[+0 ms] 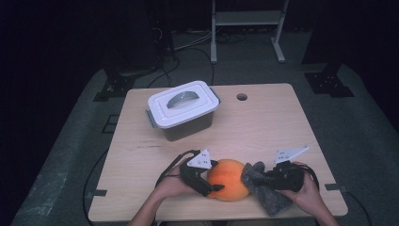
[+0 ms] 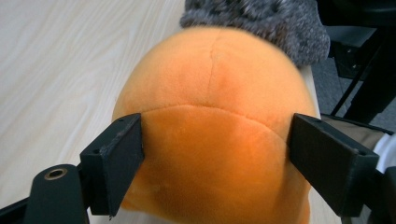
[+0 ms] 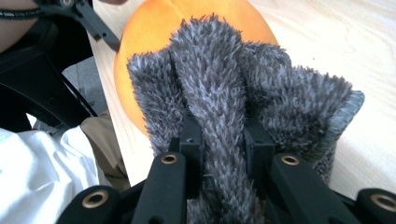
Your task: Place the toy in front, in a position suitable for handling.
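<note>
The orange plush ball (image 1: 228, 179) sat near the front edge of the table (image 1: 263, 122). It was round and soft, with a thin seam, and its slightly longer side ran across the table. The left gripper (image 2: 212, 154) squeezed it from both sides. The right gripper (image 3: 219, 140) was clamped on a fuzzy grey cloth (image 3: 219, 93), which was pressed against the ball's right side.

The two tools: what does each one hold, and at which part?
The left tool grips the orange plush ball across its wide sides. The right tool is shut on a bunched fold of the grey fuzzy cloth.
</note>
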The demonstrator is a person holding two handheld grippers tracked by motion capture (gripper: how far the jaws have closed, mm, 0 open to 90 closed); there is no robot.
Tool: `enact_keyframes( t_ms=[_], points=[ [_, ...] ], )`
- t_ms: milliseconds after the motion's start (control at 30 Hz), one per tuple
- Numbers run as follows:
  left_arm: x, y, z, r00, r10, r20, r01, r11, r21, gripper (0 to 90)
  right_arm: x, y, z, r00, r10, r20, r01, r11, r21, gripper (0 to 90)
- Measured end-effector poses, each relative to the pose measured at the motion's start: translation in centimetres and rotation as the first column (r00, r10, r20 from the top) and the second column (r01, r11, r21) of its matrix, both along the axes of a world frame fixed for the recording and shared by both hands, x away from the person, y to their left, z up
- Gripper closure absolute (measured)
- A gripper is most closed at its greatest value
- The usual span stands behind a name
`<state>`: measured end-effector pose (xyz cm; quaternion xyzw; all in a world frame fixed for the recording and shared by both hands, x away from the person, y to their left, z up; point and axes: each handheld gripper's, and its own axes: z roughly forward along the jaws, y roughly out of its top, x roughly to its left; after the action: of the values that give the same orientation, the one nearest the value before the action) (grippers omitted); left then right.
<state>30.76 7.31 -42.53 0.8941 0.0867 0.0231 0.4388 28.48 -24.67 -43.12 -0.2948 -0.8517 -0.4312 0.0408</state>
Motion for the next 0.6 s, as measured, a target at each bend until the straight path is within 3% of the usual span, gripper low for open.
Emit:
enact_keyframes(
  t_ms=[33, 133, 267, 300, 367, 467, 500, 600],
  points=[
    [0.3, 0.4, -0.2, 0.9998, 0.001, -0.020, -0.001, 1.0000, 0.002, 18.1, 0.1, -0.1, 0.0, 1.0000, -0.005, -0.002, 0.005, 1.000, -0.009, 73.4],
    [0.4, 0.6, -0.1, 0.9996, -0.001, -0.028, 0.001, 1.0000, 0.008, 17.9, 0.2, -0.1, 0.5, 1.0000, -0.008, 0.004, 0.008, 1.000, -0.003, 73.2],
    [-0.2, 0.0, 1.7, 0.9995, -0.001, 0.031, 0.003, 0.9982, -0.060, 17.3, 1.0, 1.3, 2.0, 0.9991, 0.005, 0.043, -0.005, 1.000, 0.005, 73.3],
    [-0.3, -0.2, 1.9, 0.9989, 0.004, 0.048, -0.002, 0.9984, -0.056, 17.7, 1.2, 1.6, 2.2, 0.9987, 0.011, 0.049, -0.012, 1.000, 0.011, 73.3],
    [-0.3, -0.5, 1.4, 0.9973, 0.017, 0.072, -0.016, 0.9998, -0.009, 18.9, 1.5, 2.8, 2.8, 0.9972, 0.029, 0.068, -0.030, 0.999, 0.013, 73.3],
    [-0.1, -0.1, 0.8, 0.9985, 0.027, 0.048, -0.026, 0.9996, -0.013, 20.1, 1.6, 3.6, 3.1, 0.9959, 0.039, 0.082, -0.038, 0.999, -0.004, 73.2],
    [0.2, 0.3, 0.6, 0.9993, 0.035, 0.013, -0.035, 0.9991, -0.023, 20.2, 1.7, 3.6, 2.8, 0.9966, 0.038, 0.073, -0.038, 0.999, 0.003, 73.1],
    [0.1, 0.4, 0.4, 0.9994, 0.032, 0.011, -0.032, 0.9992, -0.024, 20.4, 1.8, 3.1, 2.1, 0.9982, 0.029, 0.053, -0.030, 0.999, 0.022, 73.1]
  ],
)
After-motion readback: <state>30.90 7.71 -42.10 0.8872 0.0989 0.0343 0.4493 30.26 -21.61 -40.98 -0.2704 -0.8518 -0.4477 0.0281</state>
